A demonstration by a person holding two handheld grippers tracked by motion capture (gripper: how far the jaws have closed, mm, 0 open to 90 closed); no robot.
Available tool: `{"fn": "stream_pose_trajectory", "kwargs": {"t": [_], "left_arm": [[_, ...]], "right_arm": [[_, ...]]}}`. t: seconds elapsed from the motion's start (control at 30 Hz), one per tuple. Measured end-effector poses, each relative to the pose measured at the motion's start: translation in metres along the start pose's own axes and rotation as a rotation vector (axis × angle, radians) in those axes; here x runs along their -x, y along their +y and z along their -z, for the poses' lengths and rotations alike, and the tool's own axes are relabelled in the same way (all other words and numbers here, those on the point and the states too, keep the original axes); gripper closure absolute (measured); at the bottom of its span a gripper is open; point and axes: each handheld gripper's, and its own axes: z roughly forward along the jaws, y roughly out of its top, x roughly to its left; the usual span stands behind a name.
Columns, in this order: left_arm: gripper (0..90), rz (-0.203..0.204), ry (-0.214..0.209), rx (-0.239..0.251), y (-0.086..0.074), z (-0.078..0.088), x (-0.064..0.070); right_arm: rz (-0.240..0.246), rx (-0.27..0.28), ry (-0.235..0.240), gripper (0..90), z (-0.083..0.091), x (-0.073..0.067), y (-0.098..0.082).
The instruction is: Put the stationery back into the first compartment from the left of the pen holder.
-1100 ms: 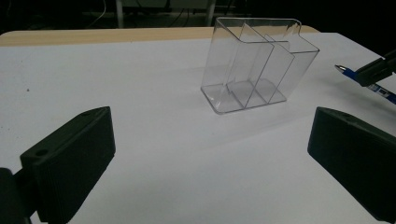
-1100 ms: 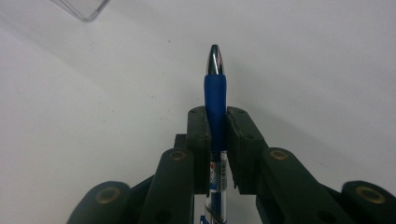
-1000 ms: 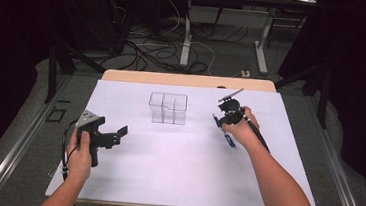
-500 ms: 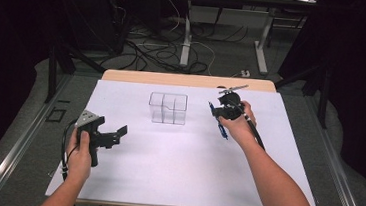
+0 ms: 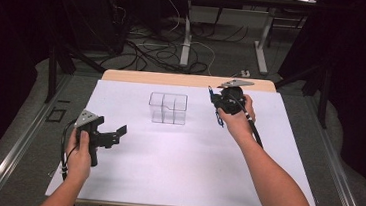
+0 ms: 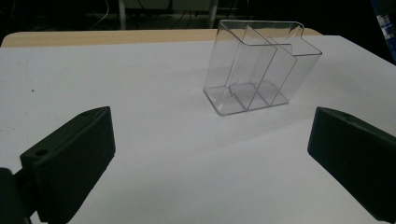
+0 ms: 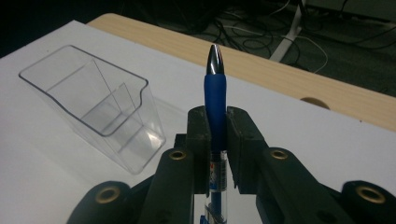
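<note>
— Where's the pen point(image 7: 215, 100)?
— Pinched in your right hand-held gripper point(image 7: 217, 122), beside the clear organizer point(image 5: 168, 107) on the bench point(image 5: 175, 172). Keep it upright over a compartment; your left hand-held gripper point(image 5: 109, 135) sits spread.

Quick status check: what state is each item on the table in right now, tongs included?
Pen: clamped in the right tongs, metal tip pointing past the pads, off the table.
Clear organizer: upright on the white sheet, compartments empty.
Right tongs: shut on the pen, beside the organizer.
Left tongs: open, nothing between the pads, facing the organizer.
</note>
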Motion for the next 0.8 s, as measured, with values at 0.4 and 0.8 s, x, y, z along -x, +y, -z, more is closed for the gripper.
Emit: {"fn": "stream_pose_trajectory", "kwargs": {"t": [0.4, 0.8], "left_arm": [[0.6, 0.0, 0.001, -0.001, 0.0, 0.0, 0.0], [0.6, -0.001, 0.003, 0.002, 0.001, 0.001, -0.002]], "right_arm": [[0.023, 0.081, 0.005, 80.4, 0.006, -0.01, 0.023], [0.044, 0.118, 0.034, 80.4, 0.003, -0.032, 0.05]]}}
